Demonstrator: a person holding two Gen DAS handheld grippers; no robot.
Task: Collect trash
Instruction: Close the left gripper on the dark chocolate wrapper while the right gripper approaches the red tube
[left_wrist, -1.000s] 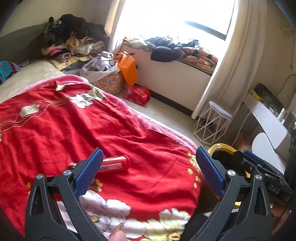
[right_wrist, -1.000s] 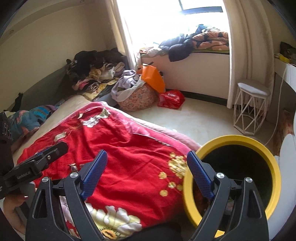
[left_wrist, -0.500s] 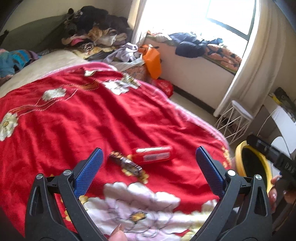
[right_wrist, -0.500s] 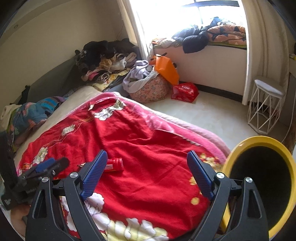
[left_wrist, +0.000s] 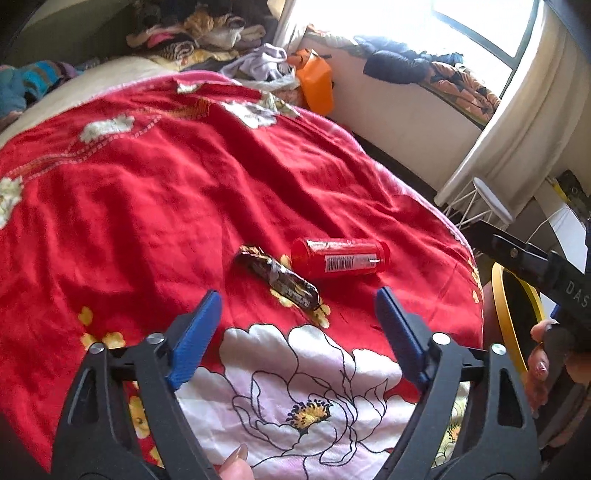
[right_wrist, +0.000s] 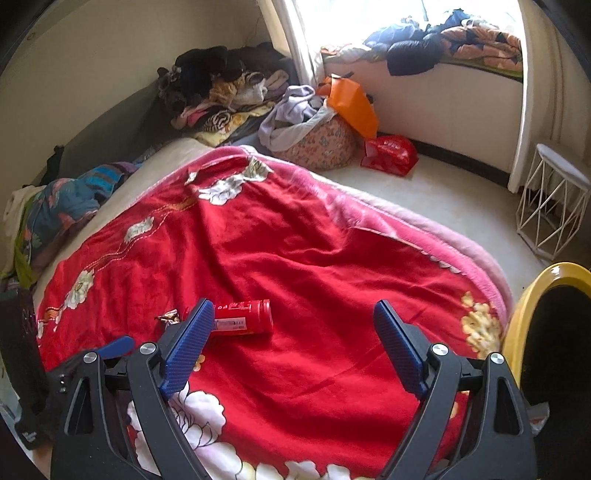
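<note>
My left gripper (left_wrist: 295, 325) is spread, nothing held; wrapper (left_wrist: 279, 277) and can (left_wrist: 340, 259) lie mid-frame on the blanket (left_wrist: 147, 206). I'd straddle the wrapper crosswise, pinching low.

My right gripper (right_wrist: 291, 343) is spread too, the bin (right_wrist: 517, 325) at right edge.

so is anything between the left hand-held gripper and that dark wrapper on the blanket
Nothing visible. The left hand-held gripper is open, and only bare red blanket lies between it and the dark wrapper. The red bottle lies just beyond the wrapper, not in the path.
</note>
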